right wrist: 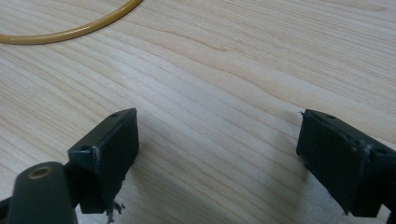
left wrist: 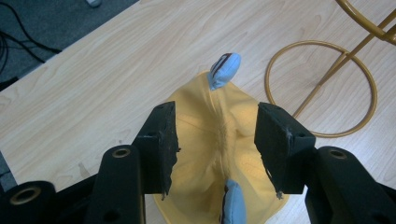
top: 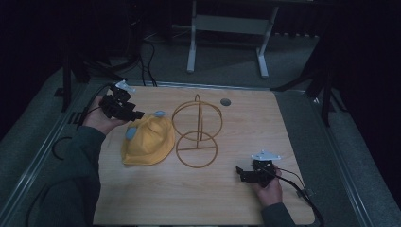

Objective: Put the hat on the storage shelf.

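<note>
**Approach to the Yellow Hat: Left Tongs Positioning**

Left side. The left tongs [top: 137, 115] hang above the far-left part of the worktop [top: 198, 198], aimed at the yellow hat [top: 149, 142]. In the left gripper view the jaws stand wide apart with nothing between the pads; the hat [left wrist: 219, 140] lies below and beyond them, framed in the gap. The hat rests flat on the worktop, left of centre, with one light blue ear [left wrist: 224, 70] at its far edge and a second blue ear [left wrist: 232, 203] at the near edge.

Centre. The wire stand [top: 197, 130], two gold rings joined by an upright hoop, stands just beside the hat on its right, close to the brim. It appears to be the hat's intended support.

Right side. The right tongs [top: 239, 172] rest low at the near-right of the worktop, well apart from hat and stand. Their jaws are fully spread and hold nothing; bare wood lies between them.

Procedure, as judged:
1. Lower the left tongs along the crown seam and pinch a fold of fabric, not an ear.
2. Close on a single raised ridge; soft cloth slips from a shallow bite.
3. Lift clear before moving right, so the brim does not snag the stand's lower ring.
4. Bring the right tongs in to steady the stand if it tips.
</note>
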Action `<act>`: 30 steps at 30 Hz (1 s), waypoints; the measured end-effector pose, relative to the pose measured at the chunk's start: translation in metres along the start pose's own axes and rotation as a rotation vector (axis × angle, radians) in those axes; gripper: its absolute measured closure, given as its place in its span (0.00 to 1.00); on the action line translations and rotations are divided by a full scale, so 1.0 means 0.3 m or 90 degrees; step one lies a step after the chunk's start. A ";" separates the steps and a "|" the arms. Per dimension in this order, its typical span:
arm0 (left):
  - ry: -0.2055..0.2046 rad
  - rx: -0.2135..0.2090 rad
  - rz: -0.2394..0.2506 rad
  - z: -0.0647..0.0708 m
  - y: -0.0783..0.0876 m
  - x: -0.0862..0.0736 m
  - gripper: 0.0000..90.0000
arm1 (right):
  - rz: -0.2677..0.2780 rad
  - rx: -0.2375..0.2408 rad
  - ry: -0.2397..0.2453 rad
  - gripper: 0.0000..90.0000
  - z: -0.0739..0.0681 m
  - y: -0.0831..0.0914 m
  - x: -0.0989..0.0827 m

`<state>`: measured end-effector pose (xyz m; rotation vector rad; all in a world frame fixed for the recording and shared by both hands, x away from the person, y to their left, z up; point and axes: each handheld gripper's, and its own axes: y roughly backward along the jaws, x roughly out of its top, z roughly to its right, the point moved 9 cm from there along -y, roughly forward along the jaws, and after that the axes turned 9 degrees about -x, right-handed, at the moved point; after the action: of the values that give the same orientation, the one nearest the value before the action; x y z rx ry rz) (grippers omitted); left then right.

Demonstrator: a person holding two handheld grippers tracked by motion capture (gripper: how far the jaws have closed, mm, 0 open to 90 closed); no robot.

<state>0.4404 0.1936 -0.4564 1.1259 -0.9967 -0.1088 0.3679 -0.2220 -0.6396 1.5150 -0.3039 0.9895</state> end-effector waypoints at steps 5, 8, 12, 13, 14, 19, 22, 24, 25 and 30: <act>0.003 -0.002 0.004 -0.003 0.013 -0.002 0.55 | 0.000 0.000 0.000 0.14 0.000 0.000 0.000; 0.002 -0.003 0.001 -0.002 0.013 -0.005 0.56 | 0.000 0.000 0.000 0.14 0.000 0.000 0.000; 0.004 -0.008 -0.002 0.004 0.010 -0.005 0.57 | 0.000 0.000 0.000 0.14 0.000 0.000 0.000; 0.004 -0.010 -0.003 0.005 0.009 -0.004 0.57 | 0.000 0.000 0.000 0.14 0.000 0.000 0.000; 0.004 -0.010 -0.004 0.005 0.009 -0.005 0.57 | 0.000 0.000 0.000 0.14 0.000 0.000 0.000; 0.007 -0.011 -0.009 0.005 0.006 -0.006 0.58 | 0.000 0.000 0.000 0.14 0.000 0.000 0.000; 0.009 -0.012 -0.014 0.007 0.003 -0.008 0.59 | 0.000 0.000 0.000 0.14 0.000 0.000 0.000; 0.011 -0.013 -0.015 0.008 0.002 -0.008 0.59 | 0.000 0.000 0.000 0.14 0.000 0.000 0.000; 0.010 -0.014 -0.016 0.008 0.001 -0.008 0.59 | 0.000 0.000 0.000 0.14 0.000 0.000 0.000; 0.013 -0.019 -0.022 0.012 -0.008 -0.008 0.60 | 0.000 0.000 0.000 0.14 0.000 0.000 0.000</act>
<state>0.4374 0.1914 -0.4596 1.1156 -0.9547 -0.1381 0.3679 -0.2220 -0.6396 1.5151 -0.3039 0.9891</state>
